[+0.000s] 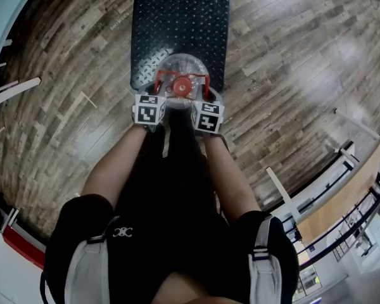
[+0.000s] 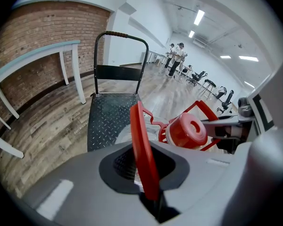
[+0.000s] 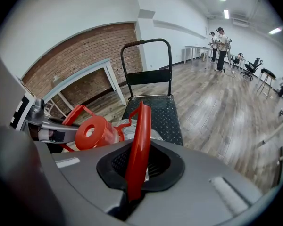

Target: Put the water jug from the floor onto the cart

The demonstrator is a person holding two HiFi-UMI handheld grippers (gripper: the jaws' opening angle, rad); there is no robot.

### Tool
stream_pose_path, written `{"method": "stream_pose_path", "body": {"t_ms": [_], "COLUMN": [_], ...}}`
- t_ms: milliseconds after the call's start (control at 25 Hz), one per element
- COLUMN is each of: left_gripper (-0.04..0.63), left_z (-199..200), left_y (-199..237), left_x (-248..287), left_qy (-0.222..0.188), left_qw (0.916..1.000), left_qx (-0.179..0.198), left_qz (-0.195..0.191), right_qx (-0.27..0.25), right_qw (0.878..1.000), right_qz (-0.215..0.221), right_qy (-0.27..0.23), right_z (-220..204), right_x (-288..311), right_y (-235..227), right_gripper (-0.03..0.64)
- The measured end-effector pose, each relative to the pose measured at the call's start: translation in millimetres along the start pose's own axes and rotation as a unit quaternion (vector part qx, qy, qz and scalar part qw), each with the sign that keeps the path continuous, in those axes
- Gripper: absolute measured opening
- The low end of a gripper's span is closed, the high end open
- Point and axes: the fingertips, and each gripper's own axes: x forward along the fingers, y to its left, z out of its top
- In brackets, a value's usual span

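Your left claw [image 2: 146, 175] and right claw [image 3: 133, 175] each pinch the thin red handle [image 2: 138, 131] of the water jug [image 1: 180, 68], at the near edge of the cart [image 1: 177, 18]; released here, it could tip off.

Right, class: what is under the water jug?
The near end of the cart, its black tread-plate deck, shows beneath the water jug. The jug's body hides whether its base rests there.

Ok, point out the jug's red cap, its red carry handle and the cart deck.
red cap [image 2: 183, 134]: left gripper view, on its side wall.
carry handle [image 3: 139, 145]: right gripper view, on the flat red strip.
cart deck [image 1: 177, 18]: head view, on bare tread plate.
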Motion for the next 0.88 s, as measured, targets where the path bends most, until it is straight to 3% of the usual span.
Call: {"method": "stream_pose_path", "body": {"t_ms": [200, 360, 680, 880], "left_gripper": [0.035, 0.094, 0.102, 0.07], "left_z": [3, 9, 49, 71], "left_y": [-3, -3, 1, -1], "left_x": [-6, -14, -61, -81], "left_qy": [-0.01, -0.023, -0.084, -0.105], "left_qw": [0.9999, 0.9995, 0.9957, 0.9942], "left_qx": [0.001, -0.012, -0.035, -0.02], "left_qz": [-0.004, -0.017, -0.018, -0.008], "right_qx": [0.01, 0.022, 0.017, 0.013], "right_qw": [1.0, 0.999, 0.999, 0.996], "right_qz": [0.018, 0.036, 0.012, -0.003], "right_qy": [0.001, -0.007, -0.043, -0.084], "right_z": [-4, -1, 28, 56], "right_x": [-1, -6, -35, -61], "right_y": [4, 8, 8, 8], "right_gripper": [0.032, 0.107, 0.141, 0.122]}}
